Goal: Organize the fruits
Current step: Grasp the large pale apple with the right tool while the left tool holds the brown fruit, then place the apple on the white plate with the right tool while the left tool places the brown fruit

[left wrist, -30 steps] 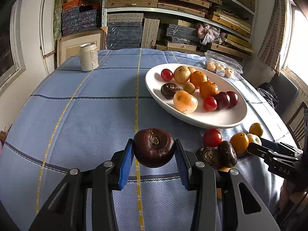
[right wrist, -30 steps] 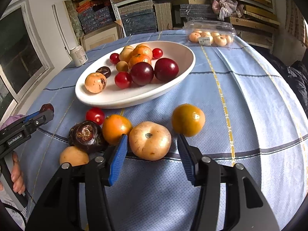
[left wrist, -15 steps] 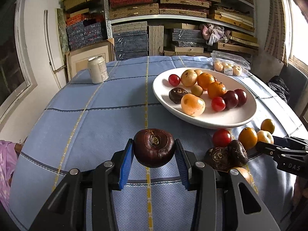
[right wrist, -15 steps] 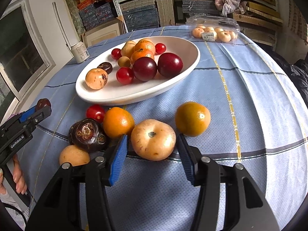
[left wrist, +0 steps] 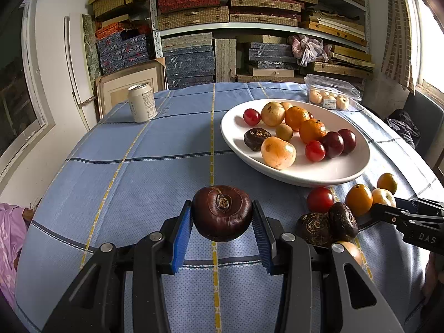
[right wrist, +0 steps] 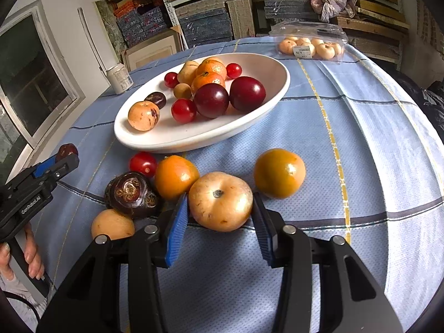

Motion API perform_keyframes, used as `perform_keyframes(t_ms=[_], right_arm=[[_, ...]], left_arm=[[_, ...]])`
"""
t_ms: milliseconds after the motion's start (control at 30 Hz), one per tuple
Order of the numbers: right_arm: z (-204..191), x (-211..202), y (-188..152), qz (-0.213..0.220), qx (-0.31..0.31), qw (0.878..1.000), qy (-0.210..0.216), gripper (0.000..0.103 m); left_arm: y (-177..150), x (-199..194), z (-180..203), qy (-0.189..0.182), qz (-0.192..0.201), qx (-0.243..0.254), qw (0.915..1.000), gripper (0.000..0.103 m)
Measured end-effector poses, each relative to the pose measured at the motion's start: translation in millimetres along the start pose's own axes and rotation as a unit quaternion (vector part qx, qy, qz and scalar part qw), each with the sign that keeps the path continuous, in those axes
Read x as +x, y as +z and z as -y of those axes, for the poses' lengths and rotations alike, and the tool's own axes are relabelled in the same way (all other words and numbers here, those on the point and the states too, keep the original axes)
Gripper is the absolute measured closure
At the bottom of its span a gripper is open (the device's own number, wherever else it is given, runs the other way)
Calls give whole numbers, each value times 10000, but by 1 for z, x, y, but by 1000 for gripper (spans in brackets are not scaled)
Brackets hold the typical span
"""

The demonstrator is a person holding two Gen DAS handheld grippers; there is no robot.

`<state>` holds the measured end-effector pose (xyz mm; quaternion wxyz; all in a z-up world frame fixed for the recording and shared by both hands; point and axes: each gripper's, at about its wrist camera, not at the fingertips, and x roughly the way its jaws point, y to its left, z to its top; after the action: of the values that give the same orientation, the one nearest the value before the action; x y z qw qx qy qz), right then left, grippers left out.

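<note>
— What has your left tool (left wrist: 222, 223) got?

— My left tool is clamped on a dark brown water chestnut (left wrist: 222, 212), both blue pads pressed to its sides, and it hangs clear above the blue checked cloth of the worktop (left wrist: 138, 172).

— And the right one?

— My right tool (right wrist: 220, 215) is closing on a pale tan fruit (right wrist: 220, 201) that sits on the cloth. The fruit is between the blue pads; both look to be against its sides by now.

— What lies around it?

— An orange fruit (right wrist: 176, 176) touches it on the left, and a yellow-orange one (right wrist: 279, 173) sits just beside it on the right. Further left there is a dark chestnut (right wrist: 130, 194), a cherry tomato (right wrist: 143, 163) and another tan fruit (right wrist: 112, 224) at the near edge.

— Where is the dish?

— The white oval dish (right wrist: 172, 138) stands behind that loose group, holding two dark plums, oranges, cherry tomatoes, a chestnut and tan fruits. A clear plastic box of pale fruits (right wrist: 310, 45) sits beyond it, and a drinks can (left wrist: 142, 106) stands far off to the left.
</note>
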<state>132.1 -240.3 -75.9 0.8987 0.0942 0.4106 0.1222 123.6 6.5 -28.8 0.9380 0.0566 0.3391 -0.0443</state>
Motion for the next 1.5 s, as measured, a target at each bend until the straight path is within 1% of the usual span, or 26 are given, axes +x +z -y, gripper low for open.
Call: perform_keyframes(t_ms=[200,467,600,667,800,900,1000,1067,1133,1167,1233,1267,1333,1400,1467,1500], right_arm=[[2,-13,-6,168,69,9998,85,59],[1,-48,-25,705,220,9972,91,59],[0,-75,-44,983,355,9943,218,59],[6,-88,-50,1133,518,9917,328,59],[16,-102,-53,1202,686,9890,513,59],[15,-111,-35,1320,585,9881,525,59],[10,-125,1,1647,422,9840,527,59],[4,-132,31,1908,305,9798,511,59],[-4,-129,55,2045,170,9778,420,59],[-9,-120,68,2062,112,9776,414,59],[-16,-100,80,1954,18,9800,387,59],[-21,-82,85,1794,-52,9830,401,59],[-29,-47,85,1488,-187,9879,388,59],[-37,-19,79,1195,-395,9918,226,59],[-41,-3,75,990,-626,9931,50,59],[-42,2,72,966,-681,9930,-23,59]], left_arm=[[0,2,-3,-55,-100,-75,9999,60],[-5,4,-10,-211,-211,-261,9992,60],[-16,-8,-5,-365,-222,-177,9989,60],[-21,-16,-4,-418,-199,-155,9988,60],[-24,-35,-11,-451,-93,-214,9987,60],[-8,-38,-13,-415,-27,-181,9990,60],[28,-36,-11,-164,208,-73,9996,60],[51,-30,-8,-162,305,-95,9994,60],[73,-15,-3,-248,319,-261,9988,60],[78,-8,-1,-303,289,-338,9986,60],[86,10,7,-489,175,-476,9975,60],[91,23,15,-538,117,-457,9974,60],[95,37,24,-404,82,-356,9985,60],[101,57,30,-311,-2,-275,9991,60],[102,72,29,-328,-105,-312,9989,60],[103,81,29,-335,-185,-324,9987,60]])
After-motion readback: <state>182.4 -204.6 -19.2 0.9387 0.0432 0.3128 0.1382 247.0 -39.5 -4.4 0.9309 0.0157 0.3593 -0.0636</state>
